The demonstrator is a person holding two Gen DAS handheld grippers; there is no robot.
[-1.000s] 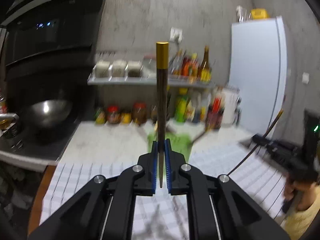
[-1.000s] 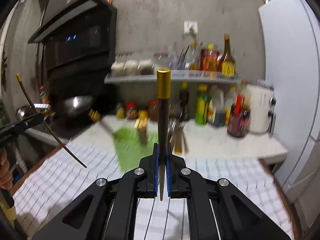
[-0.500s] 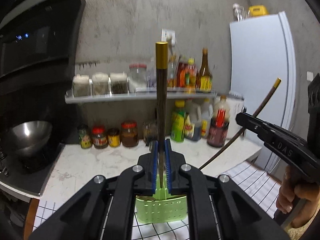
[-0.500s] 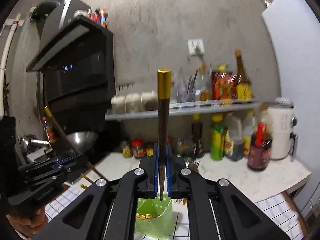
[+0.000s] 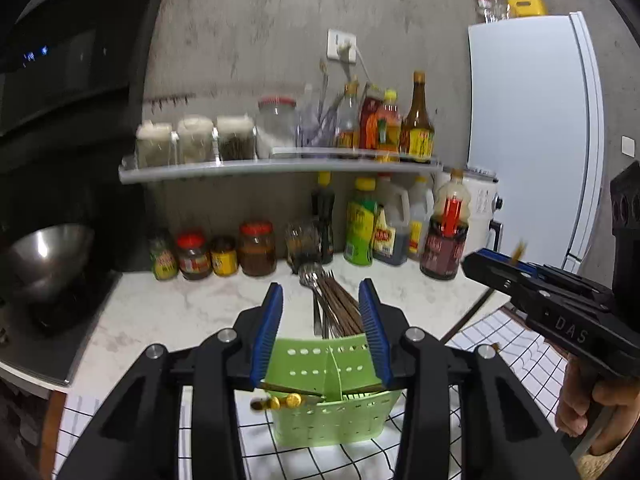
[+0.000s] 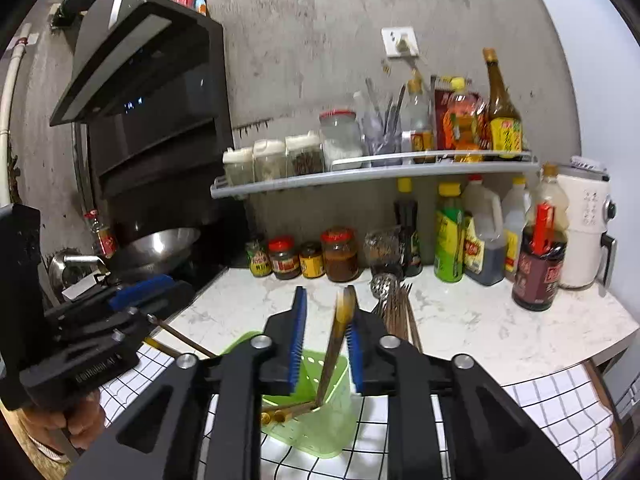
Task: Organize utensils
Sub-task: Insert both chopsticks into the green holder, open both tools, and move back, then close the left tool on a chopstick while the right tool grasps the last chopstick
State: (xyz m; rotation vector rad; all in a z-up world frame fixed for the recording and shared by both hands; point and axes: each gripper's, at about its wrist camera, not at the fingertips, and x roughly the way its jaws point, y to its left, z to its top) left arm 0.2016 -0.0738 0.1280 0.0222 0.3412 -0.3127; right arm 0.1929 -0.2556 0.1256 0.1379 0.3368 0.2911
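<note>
A green perforated utensil basket point(image 5: 340, 412) lies on the checked cloth, also in the right wrist view point(image 6: 320, 420). Dark chopsticks with gold ends point(image 5: 286, 400) rest in it. My left gripper point(image 5: 322, 332) is open and empty just above the basket. My right gripper point(image 6: 326, 344) is open; a gold-tipped chopstick point(image 6: 338, 344) leans loose against its right pad, blurred, its lower end down in the basket. A pile of spoons, forks and chopsticks point(image 5: 330, 300) lies on the counter behind the basket, seen too in the right wrist view point(image 6: 396, 304).
A marble counter point(image 6: 480, 320) carries jars and sauce bottles point(image 5: 360, 224) along the wall under a shelf point(image 5: 276, 166). A steel wok point(image 5: 44, 256) sits on the stove at left. A white fridge point(image 5: 532, 128) stands at right. The checked cloth point(image 6: 552, 412) covers the near surface.
Both grippers have opened and let go of their chopsticks. The left one's chopstick now lies in the basket; the right one's is dropping in. Both grippers came down closer to the basket.
</note>
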